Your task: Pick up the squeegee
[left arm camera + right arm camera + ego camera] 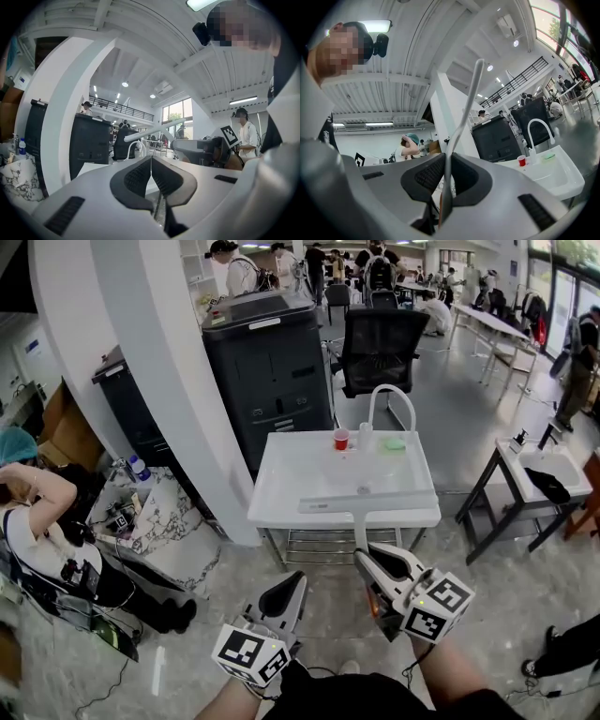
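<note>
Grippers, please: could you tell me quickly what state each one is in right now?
Left gripper: closed, holding nothing.
Right gripper: closed on the handle of the squeegee.

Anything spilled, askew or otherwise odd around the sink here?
Nothing stands out. The squeegee is clamped by its handle in the right tongs, its blade slightly slanted across the sink's front edge; the red cup stands upright, nothing spilled.

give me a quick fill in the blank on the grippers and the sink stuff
The right gripper is shut on the ___ of the squeegee.
The left gripper is shut and holds ___.
The cup on the sink is coloured ___.
Missing words: handle; nothing; red.
</note>
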### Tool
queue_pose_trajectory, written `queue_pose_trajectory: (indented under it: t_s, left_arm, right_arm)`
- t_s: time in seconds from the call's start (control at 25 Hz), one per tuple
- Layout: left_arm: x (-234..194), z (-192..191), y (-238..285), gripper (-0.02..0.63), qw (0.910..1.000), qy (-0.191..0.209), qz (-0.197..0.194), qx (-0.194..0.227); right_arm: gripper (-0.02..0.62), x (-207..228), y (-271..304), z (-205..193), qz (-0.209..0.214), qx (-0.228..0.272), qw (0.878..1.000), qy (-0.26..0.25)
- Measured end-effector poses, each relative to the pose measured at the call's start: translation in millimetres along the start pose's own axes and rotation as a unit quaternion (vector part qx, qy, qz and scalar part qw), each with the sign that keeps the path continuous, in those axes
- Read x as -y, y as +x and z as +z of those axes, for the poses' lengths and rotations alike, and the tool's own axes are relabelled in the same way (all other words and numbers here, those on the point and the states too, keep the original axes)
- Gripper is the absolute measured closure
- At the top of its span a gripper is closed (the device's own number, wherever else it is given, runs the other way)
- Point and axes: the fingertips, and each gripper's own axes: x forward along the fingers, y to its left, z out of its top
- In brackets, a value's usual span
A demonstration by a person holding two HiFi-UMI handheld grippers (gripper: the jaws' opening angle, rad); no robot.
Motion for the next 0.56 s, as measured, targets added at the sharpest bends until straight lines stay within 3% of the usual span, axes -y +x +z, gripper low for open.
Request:
queue_pose_trajectory:
  t_s: [0.56]
  left_arm:
    - [5.7, 5.5, -0.8, 0.583, 1.0000, 0.006, 0.001, 0.002]
  right_arm:
    - [0.540, -1.0, -3.2, 3.4, 0.002, -0.001, 1.000, -0.001]
